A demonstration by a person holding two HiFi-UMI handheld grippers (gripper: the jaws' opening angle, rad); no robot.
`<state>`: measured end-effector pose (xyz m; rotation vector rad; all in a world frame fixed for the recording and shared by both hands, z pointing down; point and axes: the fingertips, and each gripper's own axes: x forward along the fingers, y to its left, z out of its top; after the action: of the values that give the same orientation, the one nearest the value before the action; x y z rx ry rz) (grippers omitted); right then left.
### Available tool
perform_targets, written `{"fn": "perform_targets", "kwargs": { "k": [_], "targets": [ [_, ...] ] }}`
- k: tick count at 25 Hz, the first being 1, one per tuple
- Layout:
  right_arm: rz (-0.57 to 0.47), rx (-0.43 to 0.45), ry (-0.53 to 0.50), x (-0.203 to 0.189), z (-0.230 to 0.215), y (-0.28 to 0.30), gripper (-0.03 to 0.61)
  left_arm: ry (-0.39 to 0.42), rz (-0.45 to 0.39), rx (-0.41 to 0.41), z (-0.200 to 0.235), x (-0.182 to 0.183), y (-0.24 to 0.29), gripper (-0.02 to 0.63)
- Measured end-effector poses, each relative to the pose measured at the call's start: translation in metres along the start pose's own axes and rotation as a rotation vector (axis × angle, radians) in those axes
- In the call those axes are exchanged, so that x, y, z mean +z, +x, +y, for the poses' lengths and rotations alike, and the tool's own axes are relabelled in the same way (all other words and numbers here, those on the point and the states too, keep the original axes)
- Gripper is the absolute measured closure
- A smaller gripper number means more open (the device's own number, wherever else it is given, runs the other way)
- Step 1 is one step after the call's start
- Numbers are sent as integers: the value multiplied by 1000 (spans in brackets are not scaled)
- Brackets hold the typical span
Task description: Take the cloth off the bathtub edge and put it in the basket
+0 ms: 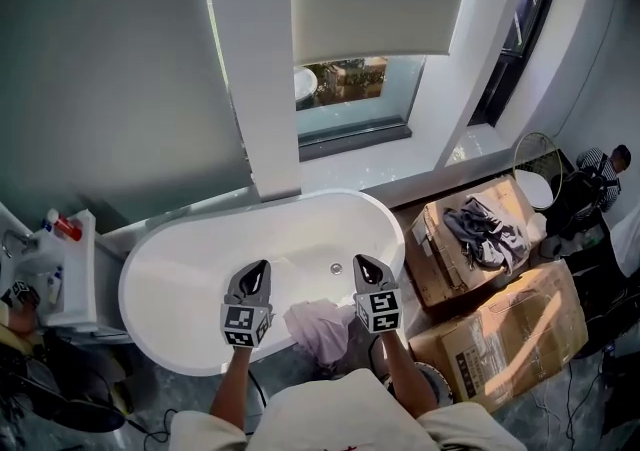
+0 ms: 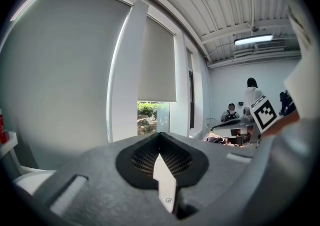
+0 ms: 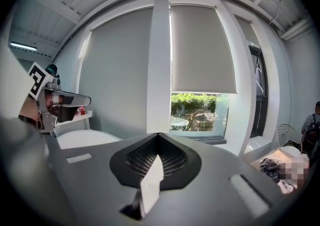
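- cloth (image 1: 320, 327): pale and crumpled, draped over the near rim of the white bathtub (image 1: 150, 324), low in the middle of the head view. it hangs partly over the outside, so a free fold is there to pinch.
- left gripper (image 1: 255, 277): jaws shut together, nothing between them, held over the tub just left of the cloth.
- right gripper (image 1: 366, 271): also closed and empty, just right of the cloth.
- they flank the cloth without touching it, so i'd say the pick-up is not yet begun.
- i can't make out a basket for certain.

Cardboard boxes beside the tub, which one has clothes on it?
The box nearer the window: grey clothes lie on its top. The other box, closer to the person, has a bare top.
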<state>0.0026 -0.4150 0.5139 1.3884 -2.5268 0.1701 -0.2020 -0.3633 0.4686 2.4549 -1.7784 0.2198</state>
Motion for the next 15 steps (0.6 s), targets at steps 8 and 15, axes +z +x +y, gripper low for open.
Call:
{"fn": "perform_targets", "kwargs": {
  "k": [8,15],
  "targets": [
    [12,40,9,-7,-26,37,572,-21,28,47,7,-10,34,611],
    [37,65,20,-19,-35,55,572,-29,63,73,14,-23,52,611]
  ]
}}
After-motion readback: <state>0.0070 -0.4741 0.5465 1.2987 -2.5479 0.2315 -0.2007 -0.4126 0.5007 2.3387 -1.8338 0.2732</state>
